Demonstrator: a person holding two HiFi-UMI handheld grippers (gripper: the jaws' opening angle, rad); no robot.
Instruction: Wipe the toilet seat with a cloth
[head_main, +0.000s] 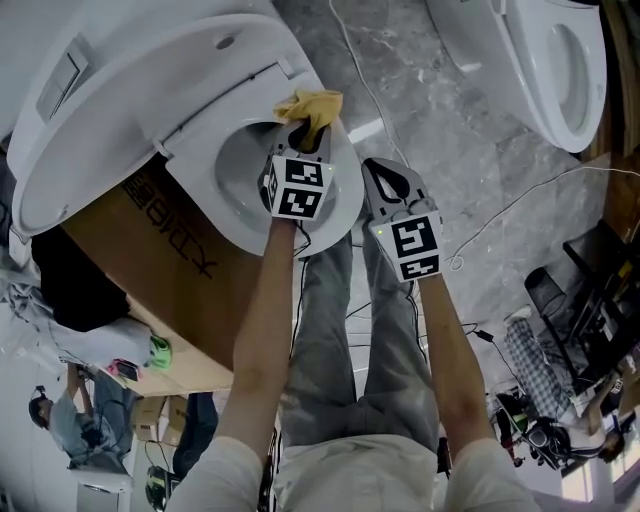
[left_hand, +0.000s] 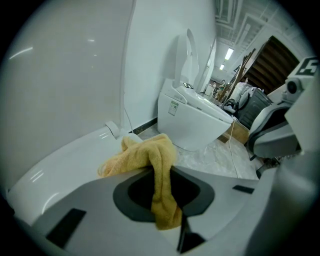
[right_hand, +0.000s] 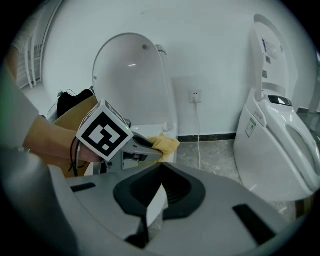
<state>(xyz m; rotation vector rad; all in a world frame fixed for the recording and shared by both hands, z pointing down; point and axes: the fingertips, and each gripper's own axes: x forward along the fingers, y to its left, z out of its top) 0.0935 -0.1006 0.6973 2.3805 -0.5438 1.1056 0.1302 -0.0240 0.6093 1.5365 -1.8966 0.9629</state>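
A white toilet with its lid (head_main: 120, 90) raised fills the upper left of the head view, its seat ring (head_main: 345, 195) below the lid. My left gripper (head_main: 303, 128) is shut on a yellow cloth (head_main: 312, 103) at the back right of the seat, near the hinge. In the left gripper view the cloth (left_hand: 150, 155) hangs between the jaws of that gripper (left_hand: 167, 175) and bunches on the seat (left_hand: 55, 167). My right gripper (head_main: 385, 172) hovers shut and empty just right of the seat. The right gripper view shows its closed jaws (right_hand: 160, 167), the left gripper (right_hand: 107, 132) and the cloth (right_hand: 166, 142).
A second white toilet (head_main: 560, 60) stands on the marble floor at top right. A cardboard box (head_main: 150, 240) sits against the first toilet's left side. Cables (head_main: 400, 110) run across the floor. A wall socket (right_hand: 196, 95) is behind. Chairs and clutter (head_main: 590, 310) lie at the right.
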